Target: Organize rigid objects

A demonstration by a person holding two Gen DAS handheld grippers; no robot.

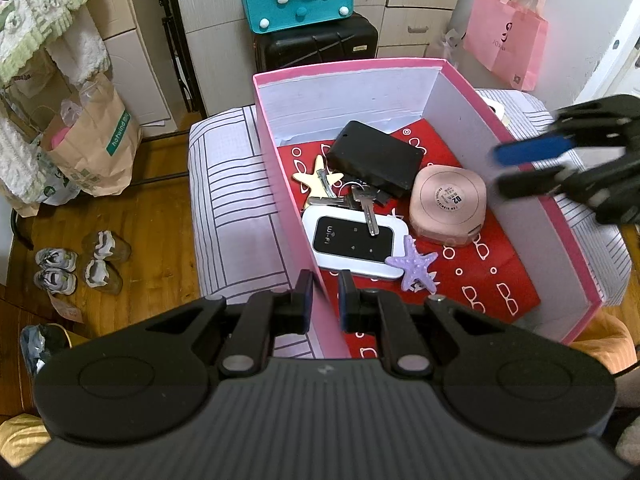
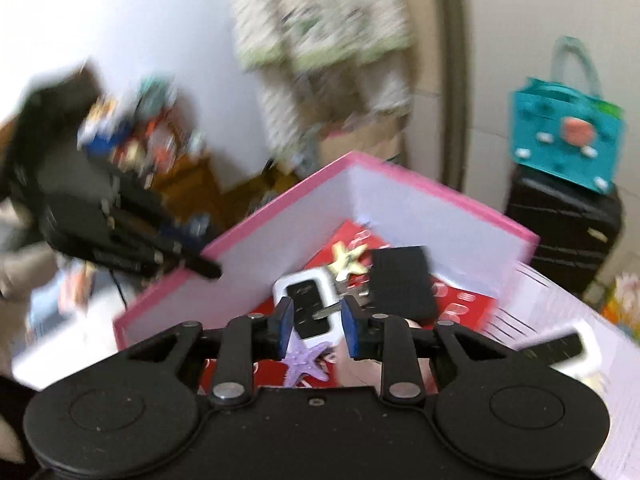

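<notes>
The left gripper (image 1: 323, 298) pinched the near-left wall of the pink box (image 1: 568, 236). Inside lay a yellow star (image 1: 316, 178), Wi-Fi router (image 1: 352, 246), keys (image 1: 366, 204), black case (image 1: 374, 158), purple starfish (image 1: 416, 266) and pink compact (image 1: 448, 204). The right gripper (image 1: 520, 170) hovered over the right wall, parted, holding nothing.

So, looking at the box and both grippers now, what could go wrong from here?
1. The left gripper pinches the pink box by its thin wall; a pull could tip it.
2. The keys lie across the Wi-Fi router, so lifting either may drag the other.
3. The right gripper is open and blurred, so it may bump the box.
</notes>
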